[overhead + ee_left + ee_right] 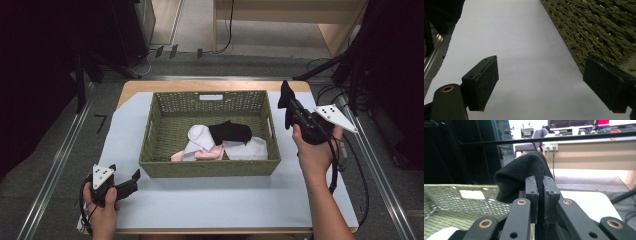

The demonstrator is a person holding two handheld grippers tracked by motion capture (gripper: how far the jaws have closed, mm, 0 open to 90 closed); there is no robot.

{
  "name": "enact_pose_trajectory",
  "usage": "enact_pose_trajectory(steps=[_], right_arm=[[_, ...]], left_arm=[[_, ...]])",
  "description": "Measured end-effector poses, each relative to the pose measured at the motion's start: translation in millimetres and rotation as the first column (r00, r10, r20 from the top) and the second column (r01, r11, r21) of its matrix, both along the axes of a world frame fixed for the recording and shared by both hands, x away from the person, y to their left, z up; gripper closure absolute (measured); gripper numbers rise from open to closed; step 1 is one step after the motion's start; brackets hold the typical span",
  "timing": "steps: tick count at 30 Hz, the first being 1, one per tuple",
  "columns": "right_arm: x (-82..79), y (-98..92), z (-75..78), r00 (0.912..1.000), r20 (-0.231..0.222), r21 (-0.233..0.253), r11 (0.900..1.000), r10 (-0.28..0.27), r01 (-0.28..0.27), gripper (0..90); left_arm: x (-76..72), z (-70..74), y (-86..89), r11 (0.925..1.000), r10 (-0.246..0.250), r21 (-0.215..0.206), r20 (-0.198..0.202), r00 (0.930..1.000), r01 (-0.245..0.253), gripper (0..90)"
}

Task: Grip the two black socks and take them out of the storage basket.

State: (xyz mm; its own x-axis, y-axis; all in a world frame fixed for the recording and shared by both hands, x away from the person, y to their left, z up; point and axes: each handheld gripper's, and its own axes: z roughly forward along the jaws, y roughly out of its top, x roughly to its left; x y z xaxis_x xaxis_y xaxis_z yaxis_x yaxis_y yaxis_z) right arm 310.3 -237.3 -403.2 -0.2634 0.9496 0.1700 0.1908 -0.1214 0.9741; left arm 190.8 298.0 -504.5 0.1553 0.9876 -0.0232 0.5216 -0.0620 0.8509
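An olive woven basket (pixel 210 168) stands mid-table with several socks inside: a black one (pixel 231 132), white ones (pixel 201 136) and a pink one (pixel 210 154). My right gripper (pixel 288 111) is raised just right of the basket, shut on another black sock (pixel 286 94). In the right gripper view that sock (pixel 521 177) bulges above the pinched jaws of the right gripper (pixel 540 192). My left gripper (pixel 131 181) rests low by the basket's front left corner. It stands open with nothing in it (pixel 544 80), the basket wall (pixel 599 32) beside its right jaw.
A pale sheet (pixel 210 205) covers the wooden table, with bare room in front of the basket and on both sides. Cables (pixel 345 170) trail at the right edge. Dark stands and floor rails surround the table.
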Motion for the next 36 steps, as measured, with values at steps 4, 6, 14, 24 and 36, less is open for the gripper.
enact_pose_trajectory(steps=[4, 6, 14, 24, 36], right_arm=[[1.0, -11.2, -13.7, 0.9989, -0.036, -0.005, 1.000, -0.031, 0.031, 85.0], [1.4, -15.4, -20.0, 0.9978, -0.051, -0.009, 0.999, -0.042, 0.042, 85.0], [3.2, -25.2, -48.9, 0.9871, -0.135, -0.026, 0.996, -0.087, 0.084, 84.9], [-2.1, -35.5, -71.6, 0.9701, -0.194, 0.035, 0.987, -0.146, 0.156, 76.4], [-5.9, -13.9, -40.1, 0.9906, -0.101, 0.052, 0.994, -0.093, 0.099, 71.4]], left_arm=[[-0.1, 0.0, -0.1, 1.0000, 0.000, 0.002, 0.001, 1.0000, 0.000, 14.1], [-0.1, 0.0, -0.1, 1.0000, 0.000, 0.003, 0.002, 1.0000, 0.000, 14.1], [-0.3, 0.0, -0.3, 1.0000, 0.001, 0.005, 0.003, 1.0000, -0.001, 14.1], [-0.4, 0.0, -0.4, 1.0000, 0.000, 0.005, 0.005, 1.0000, 0.000, 14.1], [-0.3, 0.0, -1.2, 1.0000, 0.001, 0.010, 0.004, 1.0000, -0.001, 14.2]])
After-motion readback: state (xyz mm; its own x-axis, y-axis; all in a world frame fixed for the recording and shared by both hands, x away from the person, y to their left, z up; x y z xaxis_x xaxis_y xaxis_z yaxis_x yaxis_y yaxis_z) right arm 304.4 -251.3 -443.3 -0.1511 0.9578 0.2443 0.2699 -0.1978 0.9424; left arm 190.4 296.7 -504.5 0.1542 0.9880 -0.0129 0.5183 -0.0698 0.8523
